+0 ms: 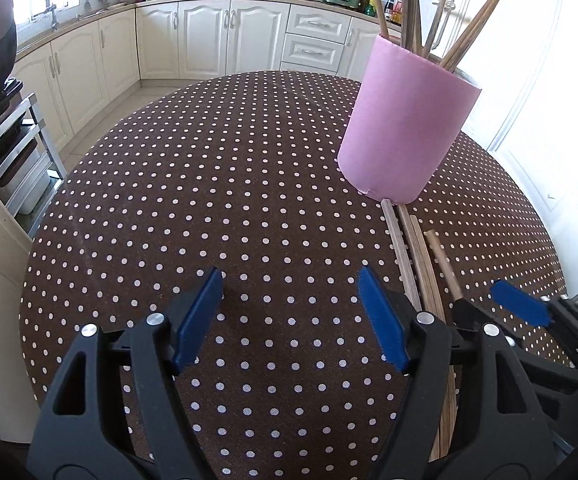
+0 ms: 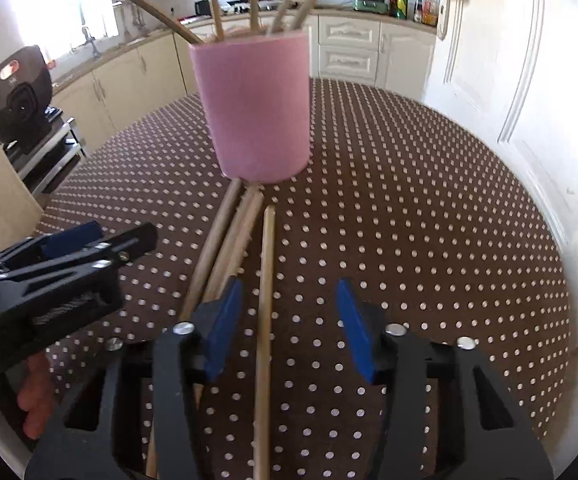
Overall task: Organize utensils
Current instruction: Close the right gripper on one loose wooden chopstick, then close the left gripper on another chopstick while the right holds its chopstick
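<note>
Round table (image 1: 209,184) with a dotted brown cloth, seen from both wrist cameras. Left tongs (image 1: 291,304): jaws spread wide, nothing between them, poised over bare cloth at about 6 o'clock on the table in the left view. At roughly 2 o'clock stands the pink cup (image 1: 405,120), upright, with several chopsticks leaning out of its mouth. Running from the foot of the cup toward 5 o'clock lie the loose chopsticks (image 1: 413,256), three bunched side by side and touching, their far ends against or just beside the cup's base. A fourth, the single chopstick (image 2: 265,300), lies slightly apart to the right of the bundle. Right tongs (image 2: 289,320): jaws wide apart and gripping nothing, straddling the single chopstick, which runs between the pads without visible contact; the left pad sits over the edge of the bundle. Handling, as judged: the sticks look light, stiff and smooth, likely to roll or slide on the cloth and to pivot if pinched near an end. A hold near mid-length, across the narrow width, should keep one level; closing squarely on the single stick avoids catching its neighbours. The cup seems light and may tip if a stick is pushed against its rim.
</note>
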{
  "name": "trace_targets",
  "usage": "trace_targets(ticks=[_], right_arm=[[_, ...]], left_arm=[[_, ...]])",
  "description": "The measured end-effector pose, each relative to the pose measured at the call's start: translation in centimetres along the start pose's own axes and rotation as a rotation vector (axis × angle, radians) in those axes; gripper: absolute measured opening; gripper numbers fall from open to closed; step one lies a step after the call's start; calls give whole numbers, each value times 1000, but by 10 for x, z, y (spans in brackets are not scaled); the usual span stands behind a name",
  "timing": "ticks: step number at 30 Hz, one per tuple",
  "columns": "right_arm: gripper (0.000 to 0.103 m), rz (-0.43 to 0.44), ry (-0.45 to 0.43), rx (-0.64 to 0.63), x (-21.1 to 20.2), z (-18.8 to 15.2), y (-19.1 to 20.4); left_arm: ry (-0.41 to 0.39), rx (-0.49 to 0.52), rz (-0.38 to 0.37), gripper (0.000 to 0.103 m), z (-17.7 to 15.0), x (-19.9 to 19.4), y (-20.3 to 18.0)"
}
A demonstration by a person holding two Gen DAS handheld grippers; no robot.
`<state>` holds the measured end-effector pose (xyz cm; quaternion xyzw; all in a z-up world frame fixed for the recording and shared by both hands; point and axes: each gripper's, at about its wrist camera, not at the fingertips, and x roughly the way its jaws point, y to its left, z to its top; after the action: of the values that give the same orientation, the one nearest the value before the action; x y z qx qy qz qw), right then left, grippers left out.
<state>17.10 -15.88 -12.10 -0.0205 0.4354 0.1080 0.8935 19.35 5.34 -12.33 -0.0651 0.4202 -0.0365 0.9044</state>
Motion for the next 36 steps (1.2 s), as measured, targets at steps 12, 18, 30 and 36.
trace_targets(ticks=[12, 18, 30, 36], right_arm=[[6, 2, -20, -10, 2, 2, -3], [5, 64, -24, 46, 0, 1, -17], [5, 101, -27, 123, -2, 5, -39], [8, 92, -27, 156, -9, -1, -43]], left_arm=[[10, 42, 1, 71, -7, 1, -20], [35, 71, -36, 71, -8, 5, -43], [111, 143, 67, 69, 7, 26, -85], [125, 219, 22, 38, 4, 23, -109]])
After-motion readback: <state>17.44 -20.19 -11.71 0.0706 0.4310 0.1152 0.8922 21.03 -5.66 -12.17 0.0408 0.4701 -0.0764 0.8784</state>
